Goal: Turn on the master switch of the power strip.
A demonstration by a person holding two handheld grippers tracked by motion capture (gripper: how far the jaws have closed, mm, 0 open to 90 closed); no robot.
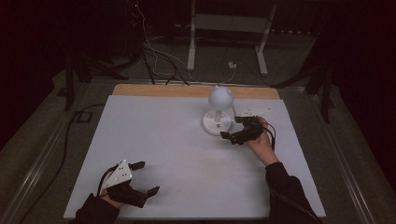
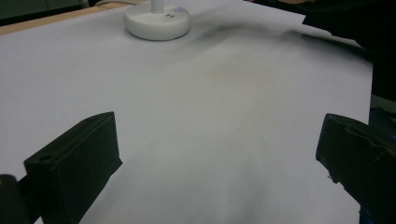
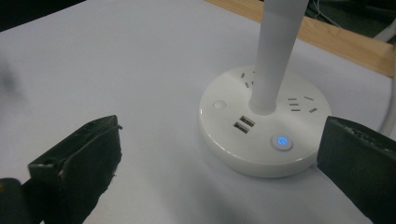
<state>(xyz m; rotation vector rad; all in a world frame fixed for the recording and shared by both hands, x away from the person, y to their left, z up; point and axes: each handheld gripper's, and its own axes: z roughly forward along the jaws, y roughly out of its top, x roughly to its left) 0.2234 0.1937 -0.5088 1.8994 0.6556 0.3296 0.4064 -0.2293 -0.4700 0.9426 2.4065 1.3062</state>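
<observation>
Basically, the lamp (image 1: 218, 112) sits far-right of centre on the white table (image 1: 154, 140), round base (image 3: 254, 135) flat, thin neck (image 3: 275, 56) up to a globe head. Looks like smooth hard plastic: slippery, top-heavy if tipped. Best hold is the base rim or low neck. Right gripper (image 1: 238, 129) is spread wide, empty, just beside the base; blue-lit button (image 3: 283, 142) faces it. Left gripper (image 1: 142, 179) is released, well apart. Nothing blocks access.

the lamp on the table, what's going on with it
A person holds a hand-held gripper in each hand at a white table. The right hand-held gripper sits open right beside the round base of a white desk lamp, gripping nothing. A button on the base glows blue. The left hand-held gripper rests open near the front edge, away from the lamp.
</observation>
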